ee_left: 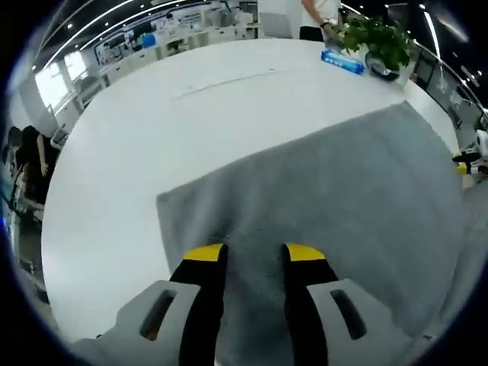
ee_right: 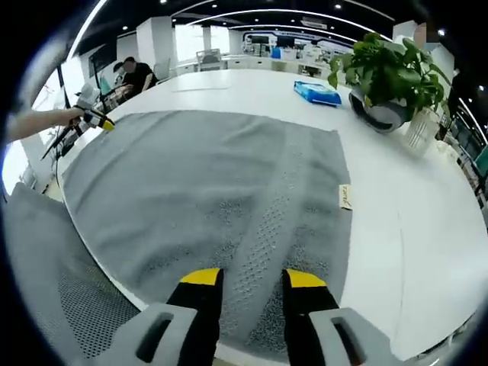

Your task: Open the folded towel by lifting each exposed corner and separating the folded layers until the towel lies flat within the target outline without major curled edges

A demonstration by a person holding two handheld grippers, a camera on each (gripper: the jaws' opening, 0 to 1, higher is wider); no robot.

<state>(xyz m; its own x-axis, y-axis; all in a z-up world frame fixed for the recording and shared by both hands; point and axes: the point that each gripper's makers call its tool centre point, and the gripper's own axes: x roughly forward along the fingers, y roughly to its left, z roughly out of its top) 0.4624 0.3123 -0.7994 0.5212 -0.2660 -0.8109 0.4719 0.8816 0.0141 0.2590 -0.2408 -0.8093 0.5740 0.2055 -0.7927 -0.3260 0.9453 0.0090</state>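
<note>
Towel lies spread beneath both tools' parted yellow-tipped jaws.

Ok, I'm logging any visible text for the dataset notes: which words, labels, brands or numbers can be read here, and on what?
None can be read.
Small tag on the grey towel edge: marks too small to read.
Blue packet on the white table: print too blurred to read.

The left gripper view looks from low and close over one end of the grey towel, across the white table toward the potted plant. The right gripper view faces that plant from the towel's opposite end. Both share towel, table and plant.
</note>
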